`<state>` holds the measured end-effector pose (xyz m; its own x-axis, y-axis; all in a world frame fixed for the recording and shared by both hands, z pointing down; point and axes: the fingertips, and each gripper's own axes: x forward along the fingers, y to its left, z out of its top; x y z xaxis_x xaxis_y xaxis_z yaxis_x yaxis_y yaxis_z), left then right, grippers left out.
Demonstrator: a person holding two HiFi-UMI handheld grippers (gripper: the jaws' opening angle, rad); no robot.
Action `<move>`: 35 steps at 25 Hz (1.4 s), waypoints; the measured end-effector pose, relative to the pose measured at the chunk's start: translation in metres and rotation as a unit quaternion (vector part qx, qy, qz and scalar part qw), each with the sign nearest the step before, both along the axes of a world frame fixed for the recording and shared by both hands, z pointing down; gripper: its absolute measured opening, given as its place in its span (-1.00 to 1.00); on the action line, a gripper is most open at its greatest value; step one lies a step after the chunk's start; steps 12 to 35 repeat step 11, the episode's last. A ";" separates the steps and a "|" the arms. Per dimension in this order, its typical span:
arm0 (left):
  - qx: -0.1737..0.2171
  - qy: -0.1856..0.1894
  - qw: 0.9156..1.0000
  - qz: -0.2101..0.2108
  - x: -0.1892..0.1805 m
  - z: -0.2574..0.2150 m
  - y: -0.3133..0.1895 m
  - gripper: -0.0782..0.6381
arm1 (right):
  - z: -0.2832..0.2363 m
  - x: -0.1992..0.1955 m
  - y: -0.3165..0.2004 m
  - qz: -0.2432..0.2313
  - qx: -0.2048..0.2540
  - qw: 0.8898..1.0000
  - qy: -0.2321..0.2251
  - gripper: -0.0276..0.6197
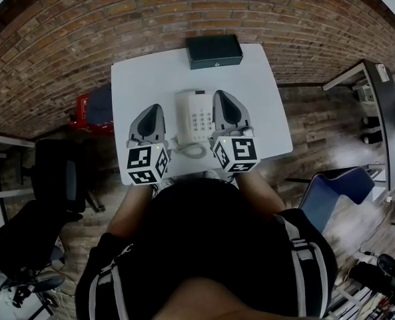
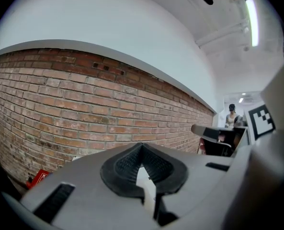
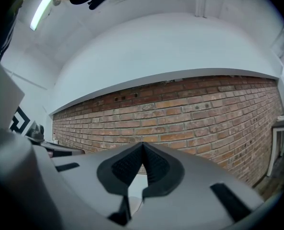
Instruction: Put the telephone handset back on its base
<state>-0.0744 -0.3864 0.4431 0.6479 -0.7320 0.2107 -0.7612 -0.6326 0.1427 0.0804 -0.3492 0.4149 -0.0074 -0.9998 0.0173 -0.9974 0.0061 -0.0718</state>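
A white telephone point(image 1: 196, 115) lies in the middle of the white table point(image 1: 264, 92), keypad up, and its coiled cord point(image 1: 192, 151) curls at the near end. The handset looks to lie along the left side of the base; I cannot tell more from this view. My left gripper point(image 1: 155, 107) rests just left of the phone with its jaws shut and nothing between them. My right gripper point(image 1: 222, 93) sits close against the phone's right side, also shut and empty. In both gripper views the closed gripper tips, left gripper point(image 2: 142, 145) and right gripper point(image 3: 142, 144), point at a brick wall, and the phone is hidden.
A black box point(image 1: 214, 51) stands at the table's far edge. On the floor to the left are a red object point(image 1: 82, 105) and a dark chair point(image 1: 57, 172). A blue chair point(image 1: 337, 189) and a grey desk point(image 1: 384, 112) stand to the right.
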 end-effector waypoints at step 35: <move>-0.003 -0.003 1.000 0.001 -0.003 0.004 0.004 -0.79 | 0.007 -0.007 -0.002 -0.008 -0.010 1.000 -0.003 -0.92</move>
